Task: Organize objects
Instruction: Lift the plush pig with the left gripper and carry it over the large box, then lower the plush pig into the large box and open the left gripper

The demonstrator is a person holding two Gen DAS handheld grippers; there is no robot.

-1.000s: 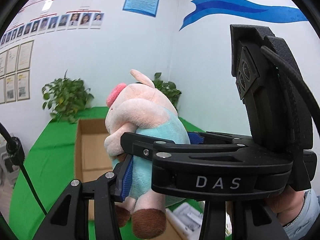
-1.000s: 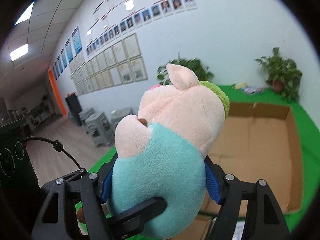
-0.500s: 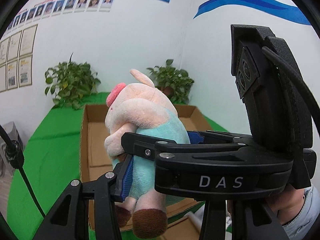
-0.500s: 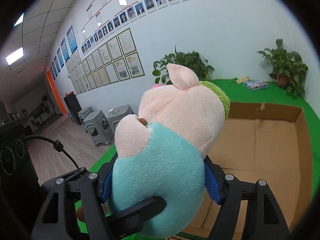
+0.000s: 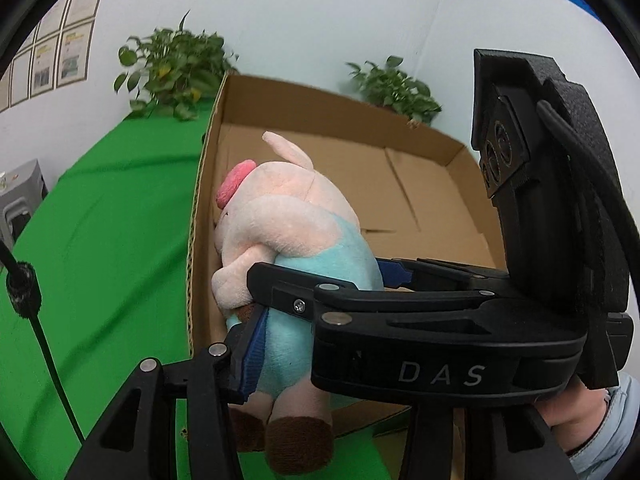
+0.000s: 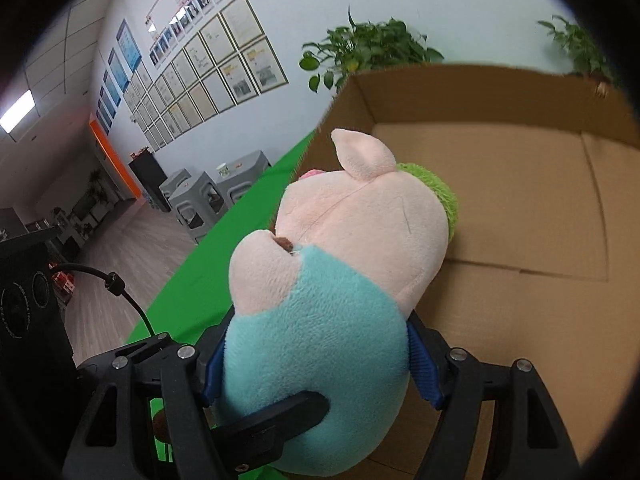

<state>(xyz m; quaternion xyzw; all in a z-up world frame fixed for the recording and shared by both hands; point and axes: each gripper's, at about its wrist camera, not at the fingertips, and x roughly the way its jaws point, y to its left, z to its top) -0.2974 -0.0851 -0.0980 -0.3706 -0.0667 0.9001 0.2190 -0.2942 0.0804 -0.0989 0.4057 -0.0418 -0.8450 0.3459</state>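
While both hand-held grippers clamp plush pig (image 6: 320,320), feet cut off, box (image 6: 520,208) behind

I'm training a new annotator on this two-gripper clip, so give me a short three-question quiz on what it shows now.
1. True or false: both the left gripper and the right gripper are clamped on the plush pig.
2. Which colour is the pig's body? A) teal B) red C) black
3. Fill in: behind the pig is an open ____ box on the green cloth.

Key: 1 true; 2 A; 3 cardboard.
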